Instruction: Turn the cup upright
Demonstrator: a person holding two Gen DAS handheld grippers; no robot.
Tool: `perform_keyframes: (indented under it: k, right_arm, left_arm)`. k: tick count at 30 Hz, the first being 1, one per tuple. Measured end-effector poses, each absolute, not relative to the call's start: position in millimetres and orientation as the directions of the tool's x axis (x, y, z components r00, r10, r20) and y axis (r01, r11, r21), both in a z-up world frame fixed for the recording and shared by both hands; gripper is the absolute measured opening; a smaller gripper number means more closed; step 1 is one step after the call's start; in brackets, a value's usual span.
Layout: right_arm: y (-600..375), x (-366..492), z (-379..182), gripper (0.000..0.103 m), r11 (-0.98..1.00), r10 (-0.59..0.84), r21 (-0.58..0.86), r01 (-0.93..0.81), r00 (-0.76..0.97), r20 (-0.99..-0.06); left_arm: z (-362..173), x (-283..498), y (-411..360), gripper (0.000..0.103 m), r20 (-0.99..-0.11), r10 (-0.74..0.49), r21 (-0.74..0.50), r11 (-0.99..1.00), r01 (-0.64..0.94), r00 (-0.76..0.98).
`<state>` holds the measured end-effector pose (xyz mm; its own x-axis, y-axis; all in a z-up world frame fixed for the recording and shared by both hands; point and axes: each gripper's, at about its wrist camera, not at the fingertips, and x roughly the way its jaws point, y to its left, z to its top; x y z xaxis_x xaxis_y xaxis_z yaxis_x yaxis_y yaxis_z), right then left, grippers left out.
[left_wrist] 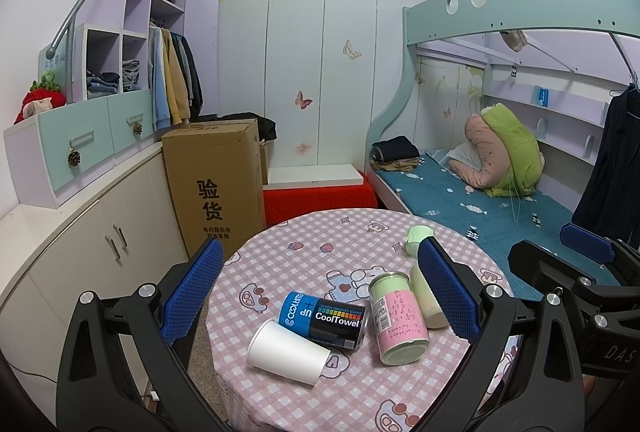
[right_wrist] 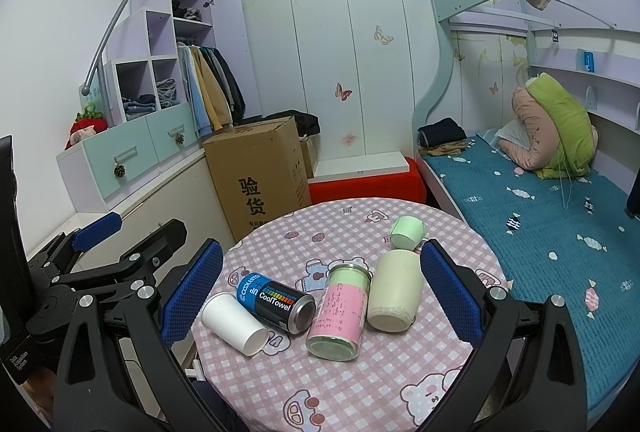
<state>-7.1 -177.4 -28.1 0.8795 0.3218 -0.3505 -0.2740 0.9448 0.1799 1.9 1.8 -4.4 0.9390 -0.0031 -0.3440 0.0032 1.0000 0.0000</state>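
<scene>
A white paper cup [left_wrist: 286, 352] lies on its side at the left front of the round table, touching a blue and black CoolTowel can. It also shows in the right wrist view [right_wrist: 234, 322], mouth toward the front right. My left gripper [left_wrist: 320, 292] is open and empty, held above and before the cup. My right gripper [right_wrist: 320, 292] is open and empty, to the right of the left one, over the lying containers. The left gripper also shows at the left of the right wrist view [right_wrist: 100, 252].
On the pink checked tablecloth [left_wrist: 320, 252] lie the CoolTowel can [left_wrist: 326, 318], a pink and green jar [left_wrist: 398, 316], a cream bottle [right_wrist: 394, 290] and a small green cup [right_wrist: 406, 232]. A cardboard box [left_wrist: 216, 184] stands behind left; a bed [left_wrist: 480, 200] lies to the right.
</scene>
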Motion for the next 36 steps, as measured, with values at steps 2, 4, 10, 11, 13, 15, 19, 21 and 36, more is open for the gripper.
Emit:
perform_keyframes:
  k: [2, 4, 10, 11, 13, 15, 19, 21, 36]
  right_arm:
    - [-177.0, -7.5, -28.4, 0.096, 0.945, 0.32, 0.179, -0.273, 0.88, -0.35]
    - [-177.4, -7.0, -28.1, 0.096, 0.945, 0.322, 0.18, -0.274, 0.88, -0.351]
    - [-177.4, -6.9, -27.5, 0.096, 0.945, 0.322, 0.182, -0.273, 0.879, -0.351]
    - [-176.5, -7.4, -30.1, 0.096, 0.945, 0.322, 0.181, -0.274, 0.879, -0.351]
    - [-176.8, -7.0, -29.8, 0.096, 0.945, 0.321, 0.181, -0.273, 0.879, -0.352]
    - [-177.2, -6.9, -29.8, 0.096, 0.944, 0.322, 0.183, -0.273, 0.879, -0.351]
    - [-176.9, -7.0, -30.0, 0.096, 0.945, 0.322, 0.183, -0.273, 0.879, -0.352]
    - [-177.3, -6.5, -29.5, 0.096, 0.944, 0.323, 0.183, -0.273, 0.879, -0.352]
    - [-177.7, -6.0, -29.2, 0.096, 0.944, 0.322, 0.184, -0.272, 0.878, -0.354]
  left_arm:
    - [-4.2, 2.0, 1.6, 0.098, -0.346, -0.004, 0.0, 1.0, 0.004, 0.938]
    - [-4.2, 2.2, 1.4, 0.098, -0.345, -0.002, 0.001, 1.0, 0.003, 0.939]
    - [-6.5, 2.3, 0.7, 0.098, -0.347, -0.003, 0.001, 1.0, 0.004, 0.938]
    - [-8.5, 2.1, 0.2, 0.098, -0.347, -0.004, 0.0, 1.0, 0.004, 0.938]
    - [-7.9, 2.5, -0.1, 0.098, -0.349, -0.003, 0.002, 1.0, 0.004, 0.937]
    - [-8.4, 2.1, 0.0, 0.098, -0.348, -0.003, 0.002, 1.0, 0.004, 0.938]
    - [-7.7, 2.7, 0.2, 0.098, -0.349, -0.004, 0.002, 1.0, 0.005, 0.937]
    - [-8.5, 2.7, 0.2, 0.098, -0.347, -0.003, 0.003, 1.0, 0.004, 0.938]
    - [-7.9, 3.3, -0.1, 0.098, -0.35, -0.003, 0.003, 1.0, 0.004, 0.937]
